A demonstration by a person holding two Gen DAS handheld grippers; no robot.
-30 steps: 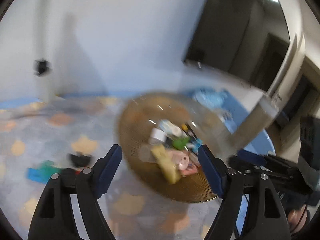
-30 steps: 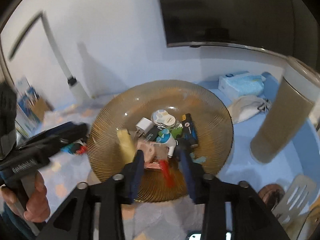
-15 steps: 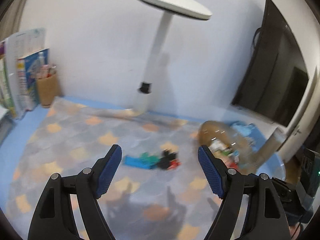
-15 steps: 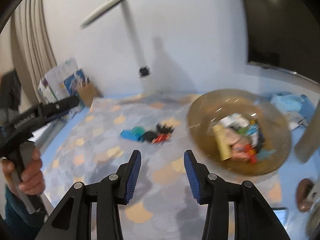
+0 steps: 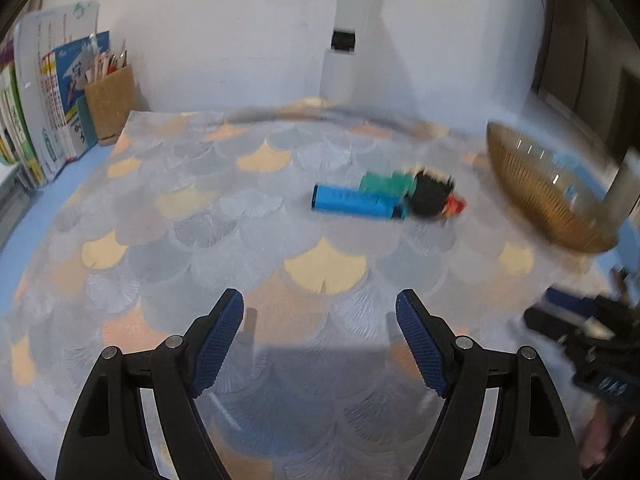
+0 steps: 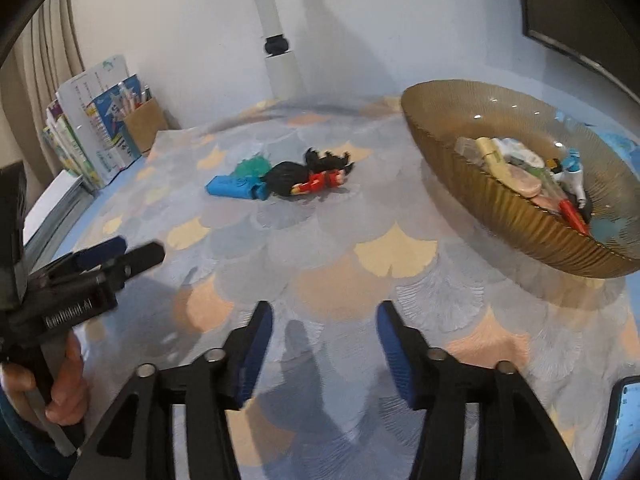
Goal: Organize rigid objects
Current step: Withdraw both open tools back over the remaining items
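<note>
A small pile lies on the patterned mat: a blue bar-shaped object, a green piece, a black lump and a red toy figure. A ribbed amber glass bowl at the right holds several small objects. My left gripper is open and empty, short of the pile. My right gripper is open and empty, nearer than the pile and left of the bowl. The left gripper also shows in the right wrist view.
Books and a brown pencil holder stand at the back left. A white lamp post rises at the back wall. A dark screen is at the back right. A phone edge lies at the near right.
Both grippers swung left away from the bowl and now face the pile on the mat. The right gripper, which was over the bowl, now sits lower over the mat.
</note>
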